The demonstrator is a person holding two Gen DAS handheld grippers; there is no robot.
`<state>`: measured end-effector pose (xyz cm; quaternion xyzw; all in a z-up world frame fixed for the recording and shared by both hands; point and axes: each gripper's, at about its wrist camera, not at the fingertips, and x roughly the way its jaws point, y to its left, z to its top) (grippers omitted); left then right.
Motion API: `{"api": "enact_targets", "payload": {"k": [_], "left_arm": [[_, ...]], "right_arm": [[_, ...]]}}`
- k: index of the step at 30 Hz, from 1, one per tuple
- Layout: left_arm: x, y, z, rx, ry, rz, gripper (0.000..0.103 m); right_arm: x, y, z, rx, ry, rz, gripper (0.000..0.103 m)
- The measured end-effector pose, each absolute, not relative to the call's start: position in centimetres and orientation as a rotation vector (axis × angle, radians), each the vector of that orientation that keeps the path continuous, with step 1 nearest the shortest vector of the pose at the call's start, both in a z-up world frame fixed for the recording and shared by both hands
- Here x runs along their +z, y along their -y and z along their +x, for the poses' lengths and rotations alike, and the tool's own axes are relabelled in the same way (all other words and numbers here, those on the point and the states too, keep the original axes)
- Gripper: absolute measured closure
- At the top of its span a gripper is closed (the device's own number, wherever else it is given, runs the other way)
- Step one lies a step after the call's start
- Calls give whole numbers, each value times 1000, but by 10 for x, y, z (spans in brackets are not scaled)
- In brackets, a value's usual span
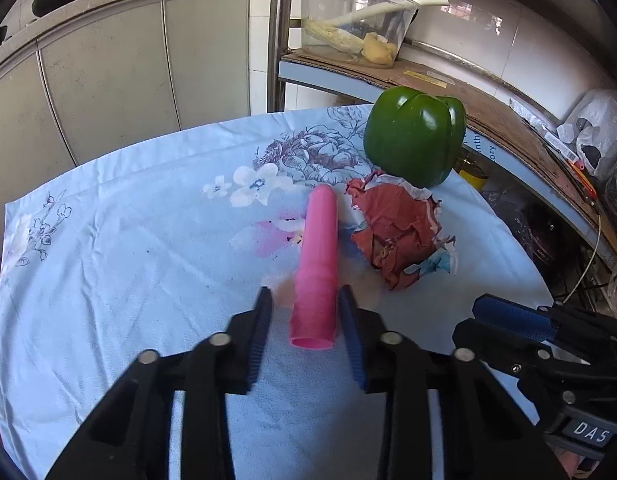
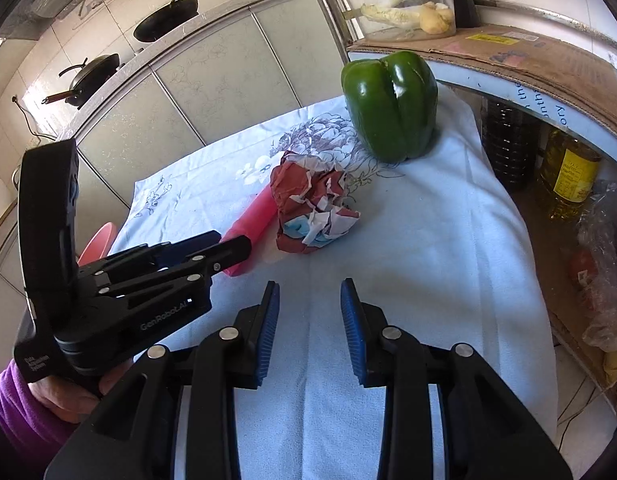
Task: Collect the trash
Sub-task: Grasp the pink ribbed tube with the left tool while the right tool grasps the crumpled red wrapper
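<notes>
A pink plastic tube (image 1: 318,264) lies on the flowered blue tablecloth (image 1: 128,260), its near end between the fingers of my left gripper (image 1: 306,300). The jaws stand open around it, with a gap on the left side. A crumpled red and white paper ball (image 1: 400,230) lies just right of the tube; it also shows in the right wrist view (image 2: 312,208), with the tube (image 2: 252,220) to its left. My right gripper (image 2: 310,300) is open and empty, over bare cloth in front of the paper ball. The left gripper (image 2: 228,250) shows at the tube.
A green bell pepper (image 1: 416,136) stands behind the paper ball, near the table's far right edge. A cardboard-covered shelf (image 1: 488,100) with a clear plastic container (image 1: 348,20) runs along the right. Oil bottles (image 2: 568,172) stand under it. Grey cabinets (image 1: 108,80) stand behind the table.
</notes>
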<state>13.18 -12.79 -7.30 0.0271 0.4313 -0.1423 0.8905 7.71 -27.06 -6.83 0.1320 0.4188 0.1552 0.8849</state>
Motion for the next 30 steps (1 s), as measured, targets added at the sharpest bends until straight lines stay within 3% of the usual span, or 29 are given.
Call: {"api": "enact_targets", "payload": {"k": [3,4,9,18,30], "left_arm": [[-72,125,127,-301,-884,46,81],[-70,122,124,-301,-879,34,81],[-60,93,102,-247,-853,3,81],[-52,5,66,-76,-846,-153,81],[-71,-28,40,2,-894,-205,81]], "right_arm": [[-68,271,77,319,-871,274,69],[-68,272,78,317,-870,275,61],[-67,270,78,325,-869,266,55],[-57,267,92,293,-852,273,47],[-56,242,147,189,-872,134,45]]}}
